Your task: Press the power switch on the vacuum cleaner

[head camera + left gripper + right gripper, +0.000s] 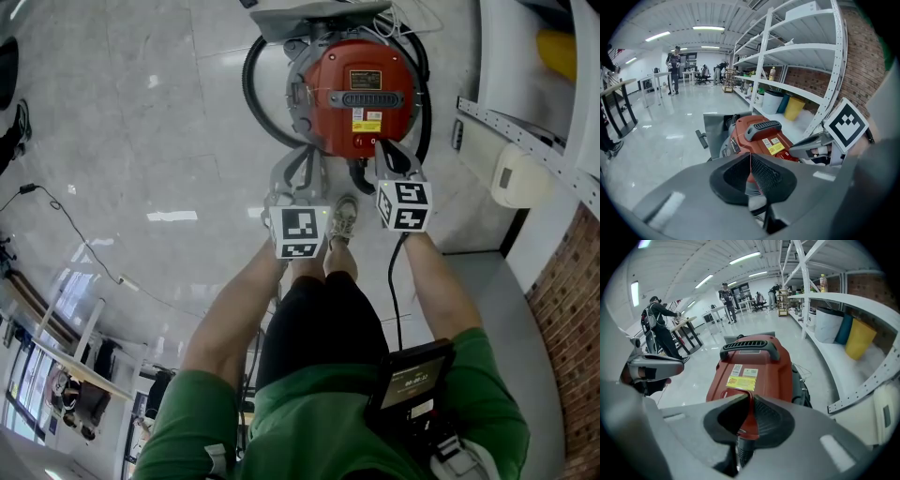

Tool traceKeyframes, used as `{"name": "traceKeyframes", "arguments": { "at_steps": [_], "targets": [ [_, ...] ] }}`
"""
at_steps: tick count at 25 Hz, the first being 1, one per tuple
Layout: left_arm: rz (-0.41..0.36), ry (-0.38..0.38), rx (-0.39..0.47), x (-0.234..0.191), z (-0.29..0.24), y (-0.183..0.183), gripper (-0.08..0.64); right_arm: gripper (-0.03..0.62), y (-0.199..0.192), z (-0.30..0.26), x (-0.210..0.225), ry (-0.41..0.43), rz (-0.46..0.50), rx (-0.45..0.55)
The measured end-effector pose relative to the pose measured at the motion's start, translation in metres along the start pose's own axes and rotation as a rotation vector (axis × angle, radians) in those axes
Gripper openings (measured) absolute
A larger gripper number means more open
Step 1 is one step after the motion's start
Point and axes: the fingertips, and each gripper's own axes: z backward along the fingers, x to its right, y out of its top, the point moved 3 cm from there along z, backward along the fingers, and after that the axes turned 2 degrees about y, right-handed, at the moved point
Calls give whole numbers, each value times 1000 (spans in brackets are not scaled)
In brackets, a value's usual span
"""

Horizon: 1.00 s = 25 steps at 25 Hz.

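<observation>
A red vacuum cleaner with a black handle stands on the glossy floor ahead of the person's feet. Its red power switch sits on the near end, also visible in the left gripper view as the switch. My right gripper is shut, its tips right beside the switch; in the right gripper view the shut right gripper covers the near end of the vacuum and hides the switch. My left gripper is shut and hangs just left of the vacuum body, holding nothing.
A black hose loops around the vacuum. White shelving and a brick wall close off the right, with bins on a low shelf. A cable trails across the floor at left. People and tables stand far off.
</observation>
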Motion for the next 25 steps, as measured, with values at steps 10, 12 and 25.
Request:
{"name": "traceKeyframes", "arguments": {
  "at_steps": [10,12,25],
  "targets": [
    [-9,3,-4,-1,2,1,14,23,-1,-1,1,11,-6,-10],
    [-14,5,0,-2,5,4,14,25,0,-1,1,6,4,-19],
    [-24,58,87,-9,57,50,14,26,66,72,-11,-11,88,99]
  ]
}}
